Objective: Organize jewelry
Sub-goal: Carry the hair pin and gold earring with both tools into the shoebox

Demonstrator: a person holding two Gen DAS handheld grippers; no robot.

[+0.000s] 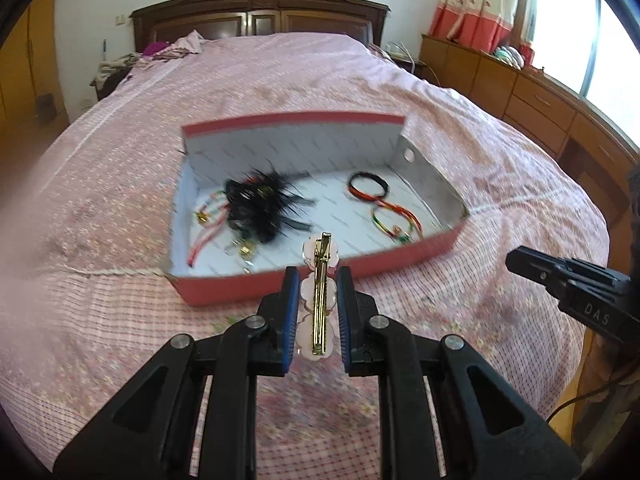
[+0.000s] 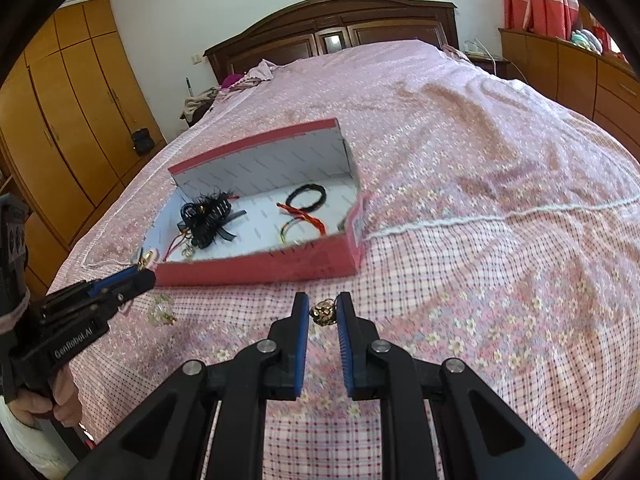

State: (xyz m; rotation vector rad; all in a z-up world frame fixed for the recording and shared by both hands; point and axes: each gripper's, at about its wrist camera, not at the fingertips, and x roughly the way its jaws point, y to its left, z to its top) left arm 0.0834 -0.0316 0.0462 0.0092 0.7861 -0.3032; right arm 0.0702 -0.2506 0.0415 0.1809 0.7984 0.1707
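Holding bracelets (image 1: pixel 368 187) and a black hairpiece (image 1: pixel 256 204), the red box (image 1: pixel 280 284) lies open.

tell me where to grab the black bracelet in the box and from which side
Take the black bracelet across its near rim, coming straight down from above. It lies flat on the floor of the box, a thin open ring, so one tong tip can drop inside it.

Your left wrist view looks steeply down, close before the open red cardboard box (image 1: pixel 320 200) on the pink bedspread; your right wrist view faces it from nearer its right corner (image 2: pixel 264 216). Both share the box.
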